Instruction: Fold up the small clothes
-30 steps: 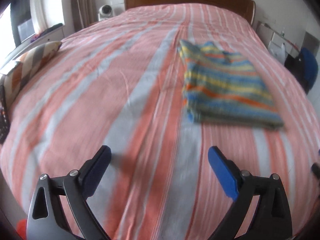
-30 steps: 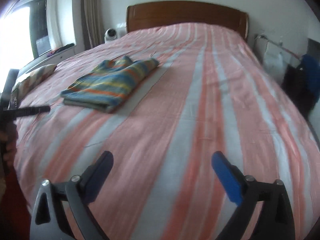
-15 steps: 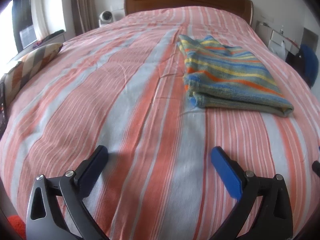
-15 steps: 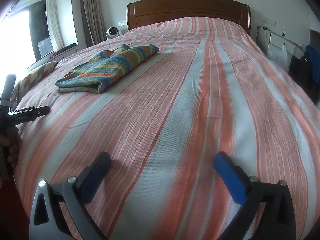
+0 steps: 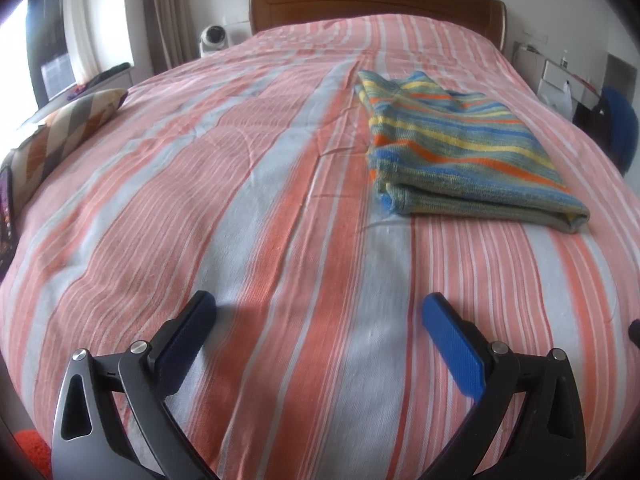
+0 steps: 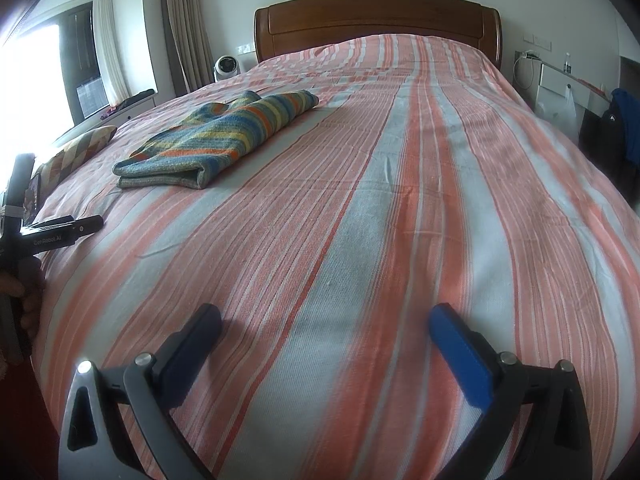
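**Sweater's folded, both grippers hanging back with nothing in them**

Going left to right in the left wrist view: a patterned pillow (image 5: 68,128) sits at the left edge, then it's all striped bed (image 5: 280,208), and the striped sweater (image 5: 460,148) lies folded flat in the right half of the frame, up and to the right of our left gripper (image 5: 316,314). That gripper is spread wide and empty, hovering low over the near end of the bed, well apart from the sweater. The sweater's long axis runs roughly away from us toward the headboard (image 5: 376,0), with the thick folded edge facing us.

In the right wrist view the same sweater (image 6: 216,136) shows in the upper left of the frame, so it lies ahead and off to the left of our right gripper (image 6: 326,318), which is also released, nothing between its fingers. Our left gripper (image 6: 60,232) pokes in at the far left edge.

Our guess is the left hand is the nearer one if we need another touch, since the sweater sits closer to straight ahead of it. No baskets or bins in view, so nothing to report on containers. The fold looks pretty much done to us.
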The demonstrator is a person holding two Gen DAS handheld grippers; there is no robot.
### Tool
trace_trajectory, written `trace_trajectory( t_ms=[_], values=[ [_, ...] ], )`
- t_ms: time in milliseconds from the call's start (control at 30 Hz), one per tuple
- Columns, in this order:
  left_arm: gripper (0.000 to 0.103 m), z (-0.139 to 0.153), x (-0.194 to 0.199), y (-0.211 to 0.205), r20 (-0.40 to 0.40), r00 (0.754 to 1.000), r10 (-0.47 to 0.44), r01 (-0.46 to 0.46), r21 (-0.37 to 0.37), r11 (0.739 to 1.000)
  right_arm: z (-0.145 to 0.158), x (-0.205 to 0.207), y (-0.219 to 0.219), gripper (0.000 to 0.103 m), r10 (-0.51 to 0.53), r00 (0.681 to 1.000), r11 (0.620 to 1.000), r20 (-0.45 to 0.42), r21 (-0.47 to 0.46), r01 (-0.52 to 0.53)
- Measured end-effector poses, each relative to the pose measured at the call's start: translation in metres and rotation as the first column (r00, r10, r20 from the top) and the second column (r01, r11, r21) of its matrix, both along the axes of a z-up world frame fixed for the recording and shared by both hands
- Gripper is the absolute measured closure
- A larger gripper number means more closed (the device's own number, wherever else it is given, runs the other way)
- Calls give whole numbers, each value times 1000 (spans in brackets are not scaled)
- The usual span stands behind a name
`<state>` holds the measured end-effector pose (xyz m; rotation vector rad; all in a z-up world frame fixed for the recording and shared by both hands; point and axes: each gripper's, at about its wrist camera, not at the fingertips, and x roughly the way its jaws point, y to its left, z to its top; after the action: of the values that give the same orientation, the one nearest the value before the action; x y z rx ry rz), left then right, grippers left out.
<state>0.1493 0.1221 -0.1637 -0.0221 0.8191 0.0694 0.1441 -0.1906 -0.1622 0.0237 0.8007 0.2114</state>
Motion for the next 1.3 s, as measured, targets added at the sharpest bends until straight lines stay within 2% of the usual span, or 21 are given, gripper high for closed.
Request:
trace_trajectory(
  t_ms=[1233,1300],
  values=[
    [0,0,0,0,0,1000,0,0,1,1000,-1,0,0,0,-4,1000,1000,-1,5,4],
    [1,1,1,2,-20,1000,-9,9,-9,1000,-1,0,1,0,-6,1000,1000,-5,2,6]
  ],
)
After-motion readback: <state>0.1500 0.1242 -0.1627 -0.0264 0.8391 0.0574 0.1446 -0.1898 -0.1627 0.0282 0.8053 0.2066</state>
